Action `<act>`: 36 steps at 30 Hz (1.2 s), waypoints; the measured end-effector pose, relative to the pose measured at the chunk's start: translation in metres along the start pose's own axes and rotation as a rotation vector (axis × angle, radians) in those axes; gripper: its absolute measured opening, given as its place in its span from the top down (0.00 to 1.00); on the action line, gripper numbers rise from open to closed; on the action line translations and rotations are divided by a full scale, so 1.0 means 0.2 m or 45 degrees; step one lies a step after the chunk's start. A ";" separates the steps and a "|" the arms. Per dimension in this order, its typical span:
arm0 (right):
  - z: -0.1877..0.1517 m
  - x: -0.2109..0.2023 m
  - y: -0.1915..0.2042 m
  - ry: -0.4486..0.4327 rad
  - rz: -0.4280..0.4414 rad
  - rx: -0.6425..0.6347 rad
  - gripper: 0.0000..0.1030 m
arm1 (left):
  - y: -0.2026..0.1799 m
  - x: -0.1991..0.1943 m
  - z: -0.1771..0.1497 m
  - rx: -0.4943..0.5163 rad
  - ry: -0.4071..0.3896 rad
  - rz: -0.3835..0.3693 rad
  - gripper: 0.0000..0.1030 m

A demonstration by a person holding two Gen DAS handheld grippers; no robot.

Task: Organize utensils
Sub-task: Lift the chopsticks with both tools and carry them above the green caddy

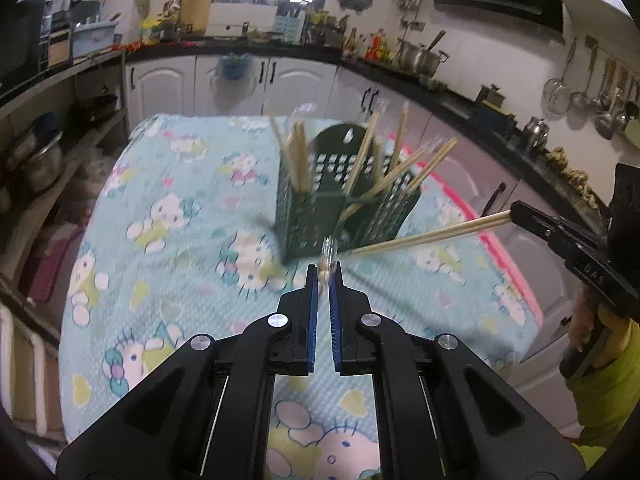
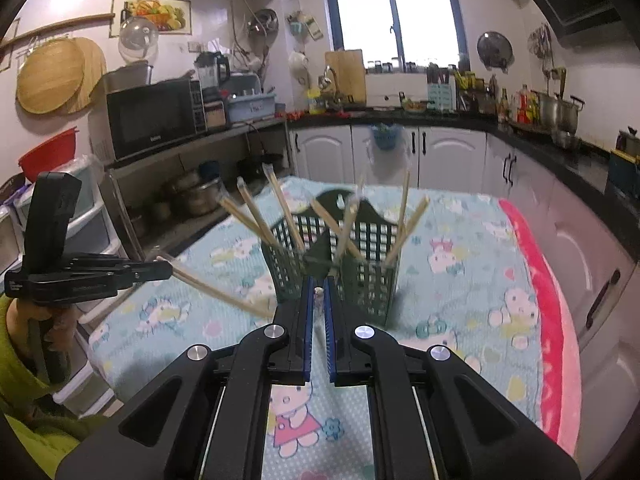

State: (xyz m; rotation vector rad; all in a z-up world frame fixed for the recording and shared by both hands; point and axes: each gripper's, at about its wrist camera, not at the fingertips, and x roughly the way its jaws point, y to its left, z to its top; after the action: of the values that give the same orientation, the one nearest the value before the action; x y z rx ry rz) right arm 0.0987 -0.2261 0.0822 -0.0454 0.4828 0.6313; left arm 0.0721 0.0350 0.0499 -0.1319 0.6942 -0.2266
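Both tongs pinching wrapped chopsticks — left tongs (image 1: 325, 270), right tongs (image 2: 319, 292) — green holder (image 2: 332, 264) beyond, microwave (image 2: 154, 118) only in right view

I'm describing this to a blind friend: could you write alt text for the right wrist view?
The right gripper is shut on wrapped chopsticks before a dark green slotted holder of chopsticks on a cartoon-print cloth. At left, the left gripper holds another pair; kitchen cabinets behind.
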 end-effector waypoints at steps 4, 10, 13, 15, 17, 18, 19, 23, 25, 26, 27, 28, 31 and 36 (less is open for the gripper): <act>0.07 -0.04 0.02 -0.045 0.012 -0.008 0.95 | -0.05 -0.05 0.08 0.024 -0.055 -0.023 0.97; 0.15 -0.12 0.03 -0.097 0.011 -0.011 0.95 | -0.11 -0.12 0.18 0.048 -0.136 -0.056 0.97; 0.19 -0.17 0.03 -0.136 0.011 -0.014 0.95 | -0.14 -0.17 0.26 0.064 -0.192 -0.067 0.97; 0.23 -0.20 0.03 -0.165 0.001 -0.023 0.95 | -0.15 -0.20 0.30 0.073 -0.226 -0.071 0.97; 0.26 -0.22 0.03 -0.187 -0.005 -0.030 0.95 | -0.17 -0.22 0.36 0.087 -0.261 -0.069 0.97; 0.28 -0.23 0.03 -0.200 -0.009 -0.035 0.95 | -0.17 -0.23 0.37 0.088 -0.271 -0.068 0.97; 0.30 -0.24 0.03 -0.209 -0.013 -0.038 0.95 | -0.17 -0.23 0.40 0.090 -0.284 -0.068 0.97; 0.37 -0.25 0.02 -0.231 -0.024 -0.041 0.96 | -0.18 -0.25 0.49 0.099 -0.324 -0.055 0.97; 0.41 -0.26 0.01 -0.249 -0.028 -0.046 0.96 | -0.18 -0.26 0.52 0.100 -0.337 -0.049 0.97; 0.44 -0.27 0.01 -0.263 -0.036 -0.054 0.96 | -0.18 -0.26 0.53 0.100 -0.342 -0.044 0.97; 0.46 -0.28 0.01 -0.275 -0.044 -0.059 0.96 | -0.18 -0.26 0.55 0.099 -0.347 -0.041 0.97; 0.49 -0.30 0.01 -0.295 -0.048 -0.062 0.96 | -0.18 -0.26 0.57 0.096 -0.353 -0.036 0.97; 0.58 -0.35 -0.01 -0.353 -0.062 -0.072 0.96 | -0.16 -0.27 0.60 0.091 -0.372 -0.026 0.97; 0.71 -0.39 -0.05 -0.429 -0.095 -0.074 0.96 | -0.14 -0.27 0.67 0.068 -0.408 -0.014 0.97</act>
State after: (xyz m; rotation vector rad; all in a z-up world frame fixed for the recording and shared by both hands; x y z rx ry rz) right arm 0.1093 -0.2513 0.2414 -0.0117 0.1367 0.5664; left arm 0.1140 0.0275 0.1907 -0.1176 0.3687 -0.2282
